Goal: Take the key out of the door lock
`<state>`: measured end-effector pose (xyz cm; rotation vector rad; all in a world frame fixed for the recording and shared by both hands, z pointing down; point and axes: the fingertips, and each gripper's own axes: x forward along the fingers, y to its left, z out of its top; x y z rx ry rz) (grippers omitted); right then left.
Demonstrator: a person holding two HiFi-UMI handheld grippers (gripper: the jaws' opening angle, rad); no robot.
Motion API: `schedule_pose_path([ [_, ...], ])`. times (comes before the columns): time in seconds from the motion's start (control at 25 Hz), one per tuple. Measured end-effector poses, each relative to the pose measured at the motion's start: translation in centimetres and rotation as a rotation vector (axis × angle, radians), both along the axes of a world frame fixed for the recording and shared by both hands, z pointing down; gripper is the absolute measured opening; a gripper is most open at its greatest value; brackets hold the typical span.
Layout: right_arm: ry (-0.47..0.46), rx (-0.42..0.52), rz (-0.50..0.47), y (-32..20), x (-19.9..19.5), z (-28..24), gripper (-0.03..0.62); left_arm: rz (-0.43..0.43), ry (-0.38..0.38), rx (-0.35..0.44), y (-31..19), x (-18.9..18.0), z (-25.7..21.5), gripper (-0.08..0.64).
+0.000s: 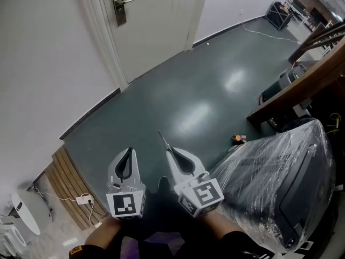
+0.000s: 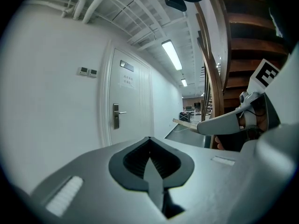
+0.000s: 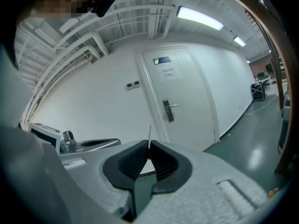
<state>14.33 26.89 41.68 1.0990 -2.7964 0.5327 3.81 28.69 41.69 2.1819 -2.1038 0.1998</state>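
Note:
The white door [image 1: 156, 31] stands far off at the upper left, with its metal lock plate [image 1: 118, 5] and lever handle [image 1: 129, 0]. My right gripper [image 1: 171, 152] hangs over the dark green floor, shut on a thin metal key [image 1: 162, 140] whose blade sticks out past the tips. In the right gripper view the key [image 3: 149, 135] rises between the closed pads, and the lock plate [image 3: 167, 110] shows beyond it. My left gripper [image 1: 128, 151] is beside the right one, shut with nothing in it. The left gripper view also shows the lock plate [image 2: 116, 122] at a distance.
A large object wrapped in plastic film [image 1: 280, 182] sits at the right under a wooden stair beam [image 1: 302, 85]. A small orange item [image 1: 237, 138] lies on the floor. Slatted wood [image 1: 67, 188] and a white plug with cable [image 1: 83, 200] are at the lower left.

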Motion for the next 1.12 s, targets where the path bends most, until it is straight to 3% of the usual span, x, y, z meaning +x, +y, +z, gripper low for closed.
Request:
schedule_pose_path([
  [0.24,0.064,0.020,-0.003,1.9,-1.8,1.4,0.014,-0.048,0.038,-0.021,2.5,-1.9,2.0,0.018],
  [0.4,0.096,0.045,-0.021,2.9,-2.3,1.7,0.014,-0.052,0.002,-0.018,3.3,-2.4,2.4,0.018],
  [0.56,0.093,0.043,-0.019,3.2,-2.5,1.6,0.014,-0.054,0.032,-0.005,3.6,-2.3,1.7,0.018],
  [1.12,0.081,0.059,-0.001,3.5,-1.0,1.0,0.014,-0.033,0.016,0.014,3.6,-0.8,1.1,0.018],
])
